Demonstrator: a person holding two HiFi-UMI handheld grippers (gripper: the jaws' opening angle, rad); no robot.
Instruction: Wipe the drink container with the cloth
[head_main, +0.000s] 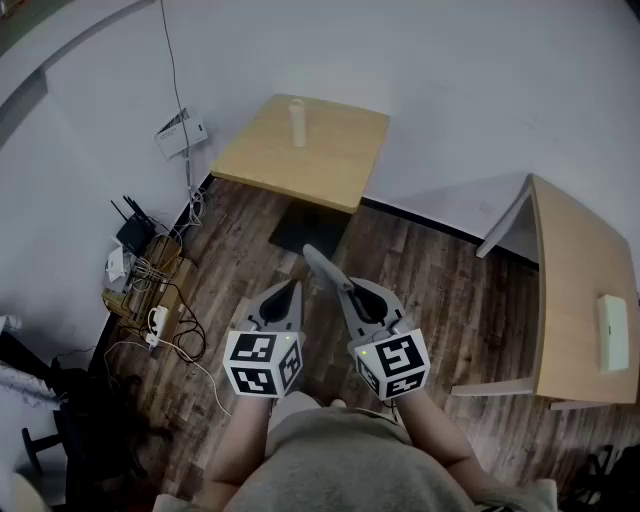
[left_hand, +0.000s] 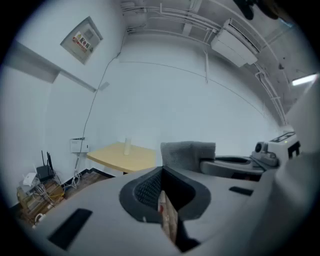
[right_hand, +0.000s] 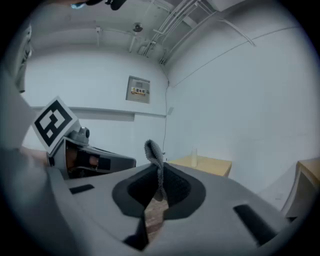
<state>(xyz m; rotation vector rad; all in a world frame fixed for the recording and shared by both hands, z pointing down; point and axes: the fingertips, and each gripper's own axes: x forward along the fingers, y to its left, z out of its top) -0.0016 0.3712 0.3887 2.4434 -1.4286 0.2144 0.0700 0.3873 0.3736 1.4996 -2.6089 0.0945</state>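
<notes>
- The container (head_main: 297, 122), a pale upright cylinder, stands near the far edge of the desk (head_main: 330, 165) at the upper centre of the head view, well apart from both tools.
- The right tongs (head_main: 347, 288) pinch the grey cloth (head_main: 322, 264). In the right gripper view the cloth (right_hand: 156, 156) rises from between the jaws and flops to one side, seemingly held by its lower edge.
- The left tongs (head_main: 294, 287) are pressed together with nothing between them. The left gripper view shows only floor through the slot below the tips.
- Both tools sit low in the frame, close to the person's body and above the wooden floor (head_main: 440, 300). The step in hand is judged to be the approach, and wiping has not begun.
- To do it well, the person likely needs to step up to the desk and bring the cloth in with its loose flap leading. That way fabric, not the hard jaws, meets the container.
- The left tongs would probably have to spread and steady the container low down. It looks tall, narrow and light, so a wipe from one side could tip it.
- The hold on the cloth looks slim, and a firm rub could drag it free, so light strokes seem wise.
</notes>
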